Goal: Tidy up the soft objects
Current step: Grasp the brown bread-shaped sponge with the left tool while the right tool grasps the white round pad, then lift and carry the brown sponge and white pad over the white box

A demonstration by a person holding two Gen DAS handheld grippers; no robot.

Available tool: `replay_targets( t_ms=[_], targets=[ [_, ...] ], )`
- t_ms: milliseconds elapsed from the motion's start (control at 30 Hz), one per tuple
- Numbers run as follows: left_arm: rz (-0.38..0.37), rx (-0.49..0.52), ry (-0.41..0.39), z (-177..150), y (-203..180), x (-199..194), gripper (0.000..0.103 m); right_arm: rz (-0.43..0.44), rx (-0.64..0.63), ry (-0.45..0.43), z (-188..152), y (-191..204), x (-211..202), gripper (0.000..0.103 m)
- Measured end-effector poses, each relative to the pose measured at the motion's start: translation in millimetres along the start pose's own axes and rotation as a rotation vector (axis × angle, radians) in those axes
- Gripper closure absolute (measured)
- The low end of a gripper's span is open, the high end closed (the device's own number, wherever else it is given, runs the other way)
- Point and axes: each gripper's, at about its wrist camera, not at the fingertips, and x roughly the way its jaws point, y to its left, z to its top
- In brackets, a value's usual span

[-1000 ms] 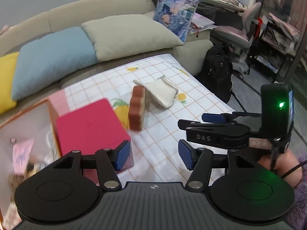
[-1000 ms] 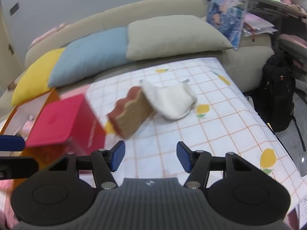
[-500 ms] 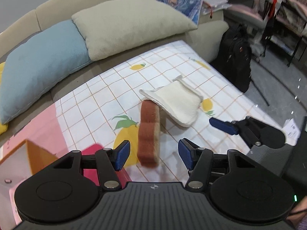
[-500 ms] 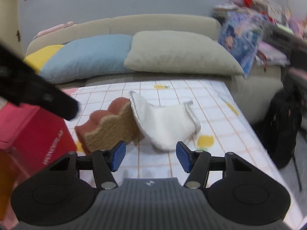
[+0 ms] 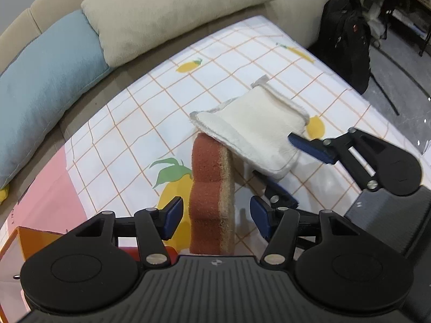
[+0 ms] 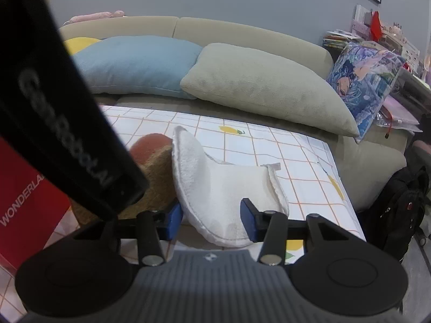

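A red-brown and tan scalloped sponge stands on edge on the lemon-print checked cloth. My left gripper straddles it from above, open, with a gap on each side. A white fluffy pad leans on the sponge's top. My right gripper comes in from the right with one finger above the pad's lower edge and one below. In the right wrist view the white pad lies between the closing jaws of my right gripper, with the sponge behind it. The left gripper's black body hides the left side.
A sofa runs along the back with a blue pillow, a beige pillow and a printed cushion. A red box stands at the left, an orange box at the near left. A black backpack sits on the floor at the right.
My left gripper came forward and down until the sponge stands between its jaws; the red box left its view. My right gripper moved in onto the white pad and its jaws narrowed.
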Motion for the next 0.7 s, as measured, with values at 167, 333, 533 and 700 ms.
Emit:
replay_targets(
  t_ms=[167, 333, 533, 700],
  targets=[
    [0.004, -0.013, 0.062, 4, -2, 15, 0.036, 0.003, -0.006, 0.036, 0, 0, 5, 0.072],
    [0.003, -0.039, 0.103, 2, -2, 26, 0.054, 0.009, -0.022, 0.045, -3, 3, 7, 0.089],
    [-0.011, -0.054, 0.059, -3, -2, 19, 0.068, -0.001, -0.019, 0.038, -2, 0, 7, 0.1],
    [-0.018, -0.075, -0.001, -6, -2, -1, 0.068, -0.019, -0.019, -0.006, 0, -1, -1, 0.101]
  ],
)
